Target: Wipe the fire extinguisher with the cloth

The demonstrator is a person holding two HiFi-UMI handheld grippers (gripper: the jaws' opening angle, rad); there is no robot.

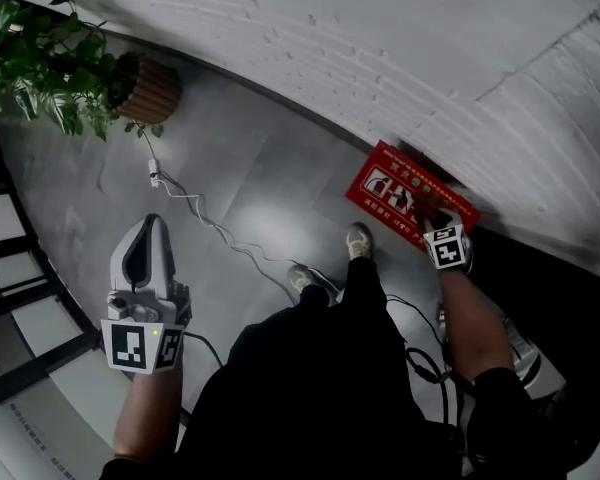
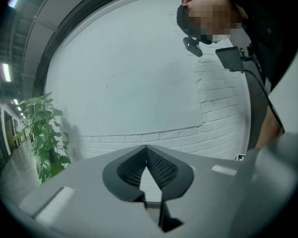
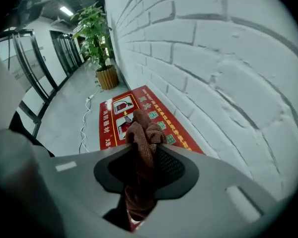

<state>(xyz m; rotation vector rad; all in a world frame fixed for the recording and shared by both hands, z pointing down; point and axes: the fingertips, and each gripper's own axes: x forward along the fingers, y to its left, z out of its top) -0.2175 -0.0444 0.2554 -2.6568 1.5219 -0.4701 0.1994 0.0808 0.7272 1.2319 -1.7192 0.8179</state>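
Far left: potted plant (image 1: 40,58) in a ribbed pot (image 1: 152,90). A white cable (image 1: 205,218) trails from it across the grey floor (image 1: 280,168) toward the person's shoes (image 1: 358,240).

Left gripper (image 1: 152,224): tips pressed together, nothing between them. It is well apart from the work.

Right: red panel (image 1: 385,183) with extinguisher pictograms, low against the white brick wall (image 1: 380,48).

Right gripper (image 3: 145,148): over the panel, pinching a bunched brown cloth (image 3: 141,133).

No extinguisher body shows in any view. Probably it sits under or behind the panel, so that likely stands in the way.

Handling, judged:
- Cloth is light, limp and grippy. The wad past the tips is small, so the contact patch is narrow.
- Extinguisher is likely heavy, rigid and smooth-sided. It is best steadied at the neck or handle with the free left gripper.
- Cable is a trip hazard.
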